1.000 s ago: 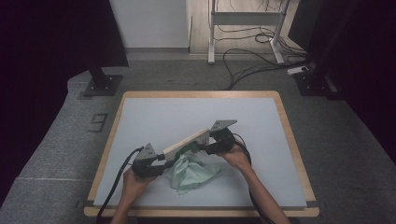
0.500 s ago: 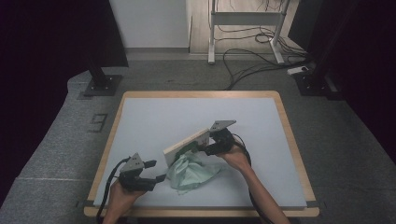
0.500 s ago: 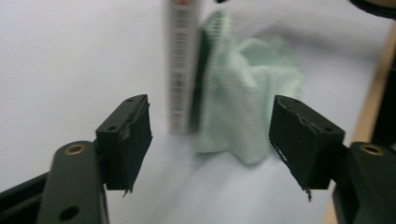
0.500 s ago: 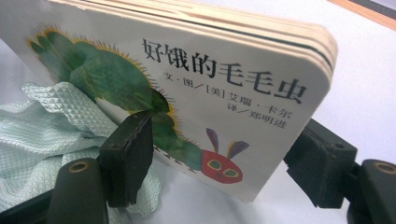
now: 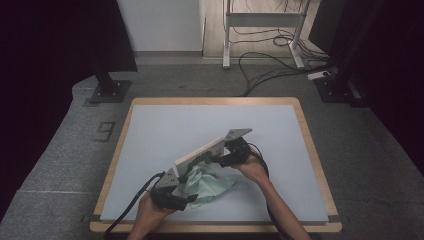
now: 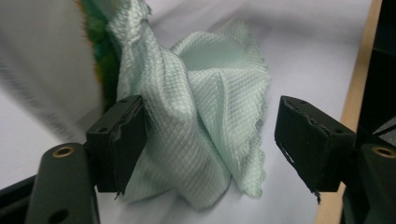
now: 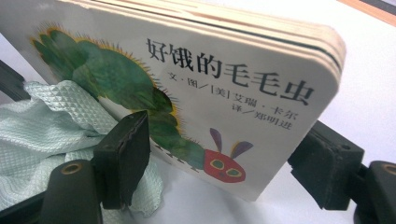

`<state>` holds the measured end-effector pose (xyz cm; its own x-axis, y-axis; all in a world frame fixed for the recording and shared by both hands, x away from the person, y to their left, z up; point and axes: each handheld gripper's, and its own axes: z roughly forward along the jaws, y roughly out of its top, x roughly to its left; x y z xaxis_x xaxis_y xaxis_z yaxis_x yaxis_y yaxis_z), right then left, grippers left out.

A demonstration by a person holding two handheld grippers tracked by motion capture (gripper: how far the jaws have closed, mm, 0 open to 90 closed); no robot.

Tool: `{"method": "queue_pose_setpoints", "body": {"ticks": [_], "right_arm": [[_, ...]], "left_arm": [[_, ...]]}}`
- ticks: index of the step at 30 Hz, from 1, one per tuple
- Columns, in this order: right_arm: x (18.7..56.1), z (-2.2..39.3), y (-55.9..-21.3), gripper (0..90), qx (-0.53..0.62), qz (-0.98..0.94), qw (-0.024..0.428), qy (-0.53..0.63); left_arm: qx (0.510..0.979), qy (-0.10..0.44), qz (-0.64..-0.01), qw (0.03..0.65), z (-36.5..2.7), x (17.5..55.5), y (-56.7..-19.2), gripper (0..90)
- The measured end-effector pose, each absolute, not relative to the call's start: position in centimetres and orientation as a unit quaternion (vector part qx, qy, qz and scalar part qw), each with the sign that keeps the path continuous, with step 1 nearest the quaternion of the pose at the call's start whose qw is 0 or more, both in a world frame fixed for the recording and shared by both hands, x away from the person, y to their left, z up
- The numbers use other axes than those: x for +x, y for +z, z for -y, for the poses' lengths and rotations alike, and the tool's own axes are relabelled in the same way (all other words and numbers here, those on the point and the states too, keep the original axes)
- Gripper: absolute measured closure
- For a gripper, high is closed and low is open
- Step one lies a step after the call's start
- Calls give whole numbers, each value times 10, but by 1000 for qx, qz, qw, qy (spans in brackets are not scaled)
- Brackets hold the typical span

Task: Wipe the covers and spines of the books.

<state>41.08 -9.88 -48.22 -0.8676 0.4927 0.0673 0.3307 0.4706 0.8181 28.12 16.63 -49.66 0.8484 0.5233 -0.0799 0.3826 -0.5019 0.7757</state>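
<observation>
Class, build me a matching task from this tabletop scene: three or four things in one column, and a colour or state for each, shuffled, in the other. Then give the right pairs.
Column one:
1. cloth
2. board book
3. table edge
4. left gripper

Column two:
A. light wood
B. jaws apart, crumpled fabric between them
C. pale green, waffle weave
D. tilted up, caterpillar on its cover

Pairs: 1-C, 2-D, 3-A, 4-B
</observation>
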Motion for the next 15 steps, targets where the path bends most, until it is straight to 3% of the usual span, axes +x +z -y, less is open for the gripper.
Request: {"method": "queue_pose_setpoints", "body": {"ticks": [8,15], "right_arm": [[411,97,-482,235,242,-854,93,451],[411,96,-482,231,243,-854,95,450]], "left_arm": [[865,91,-276,409,-149,293,-514,257],[877,112,-280,373,-140,294,-526,348]]}}
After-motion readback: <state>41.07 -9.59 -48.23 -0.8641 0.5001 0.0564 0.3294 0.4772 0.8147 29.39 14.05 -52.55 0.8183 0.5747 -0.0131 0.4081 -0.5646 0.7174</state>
